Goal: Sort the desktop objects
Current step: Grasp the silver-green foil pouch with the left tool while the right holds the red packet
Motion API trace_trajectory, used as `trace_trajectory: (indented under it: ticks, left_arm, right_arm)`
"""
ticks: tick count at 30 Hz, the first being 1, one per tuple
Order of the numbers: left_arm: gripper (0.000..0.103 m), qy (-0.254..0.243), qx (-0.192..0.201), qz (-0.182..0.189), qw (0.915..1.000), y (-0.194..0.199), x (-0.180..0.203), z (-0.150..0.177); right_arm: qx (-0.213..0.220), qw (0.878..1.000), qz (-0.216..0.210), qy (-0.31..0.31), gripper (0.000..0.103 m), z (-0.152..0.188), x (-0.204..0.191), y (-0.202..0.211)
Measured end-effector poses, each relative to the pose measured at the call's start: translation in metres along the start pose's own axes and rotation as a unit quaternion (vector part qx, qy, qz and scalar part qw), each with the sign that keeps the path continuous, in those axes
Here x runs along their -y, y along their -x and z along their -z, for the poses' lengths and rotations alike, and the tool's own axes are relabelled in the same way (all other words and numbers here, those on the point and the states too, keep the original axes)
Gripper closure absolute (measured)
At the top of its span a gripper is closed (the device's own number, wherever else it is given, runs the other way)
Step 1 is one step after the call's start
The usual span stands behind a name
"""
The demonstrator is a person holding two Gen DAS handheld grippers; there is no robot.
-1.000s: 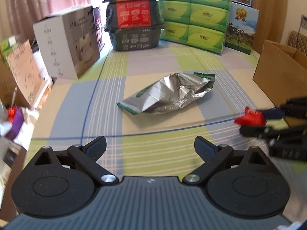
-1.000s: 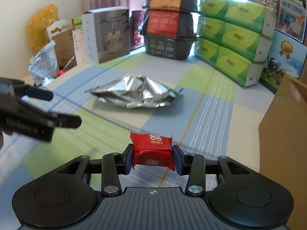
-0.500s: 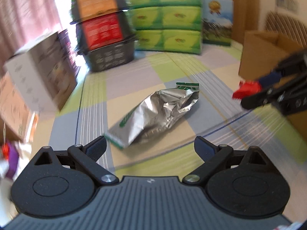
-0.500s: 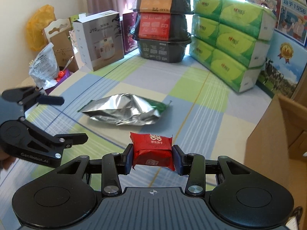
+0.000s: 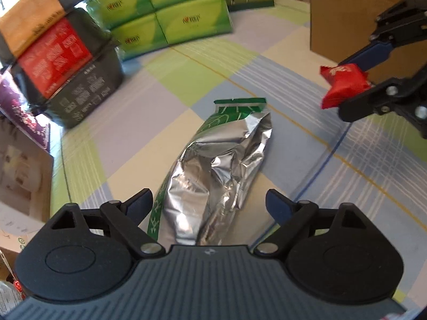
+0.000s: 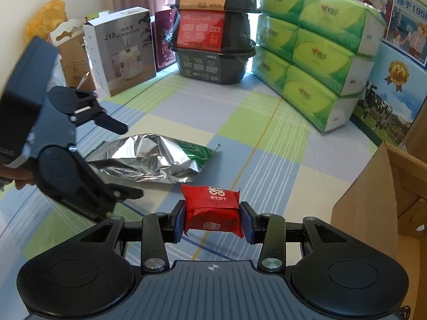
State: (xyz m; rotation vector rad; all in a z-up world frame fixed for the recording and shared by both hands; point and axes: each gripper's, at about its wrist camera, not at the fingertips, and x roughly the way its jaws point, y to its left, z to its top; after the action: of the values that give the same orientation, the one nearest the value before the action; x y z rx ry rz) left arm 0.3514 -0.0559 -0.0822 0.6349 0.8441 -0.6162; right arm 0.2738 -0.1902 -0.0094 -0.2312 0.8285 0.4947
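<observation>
Desktop objects sit on a checked tablecloth [image 6: 269, 160], largest first: green tissue packs [image 6: 317, 53] at two o'clock in the right wrist view, their printed characters too small to make out; beside them a milk carton box [image 6: 395, 61] showing "1950" and a "3.6" medal; a white box [image 6: 122, 50] at eleven o'clock marked "J10 HUMIDIFIER"; three stacked black trays [image 6: 213, 29] at twelve; a brown cardboard box [image 6: 373, 202] at three; the crumpled foil pouch [image 5: 213, 170] lies flat, directly between the spread fingers of the left gripper [image 5: 208, 205], untouched; the right gripper [image 6: 212, 218] clamps a red candy packet [image 6: 210, 208] with white Chinese characters, held above the cloth.
</observation>
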Motion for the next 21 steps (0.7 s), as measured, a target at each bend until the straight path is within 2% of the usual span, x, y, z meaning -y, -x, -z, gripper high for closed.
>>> trace_trajectory:
  ticks: [8,12,15,18,21]
  left_arm:
    - [0.025,0.009,-0.021,0.006,0.9997,-0.017,-0.012,-0.003]
    - [0.041,0.023,-0.027,-0.008,0.9993,-0.013,-0.010,-0.003]
    - [0.049,0.047,-0.041,-0.008,0.9980,-0.003,-0.002,0.000]
    - [0.050,0.080,-0.053,0.008,0.9954,0.014,0.015,0.007]
    - [0.052,0.125,-0.071,0.026,0.9893,0.035,0.037,0.018]
  right_arm:
    - [-0.007,1.000,0.008,-0.020,0.064,0.005,0.003,-0.010]
    - [-0.010,0.999,0.006,-0.035,0.064,0.009,0.003,-0.009]
    - [-0.011,0.999,0.003,-0.042,0.064,0.013,0.000,-0.004]
    - [-0.013,0.999,0.005,-0.044,0.064,0.018,-0.006,0.006]
    - [-0.016,0.998,0.001,-0.054,0.064,0.028,-0.017,0.023]
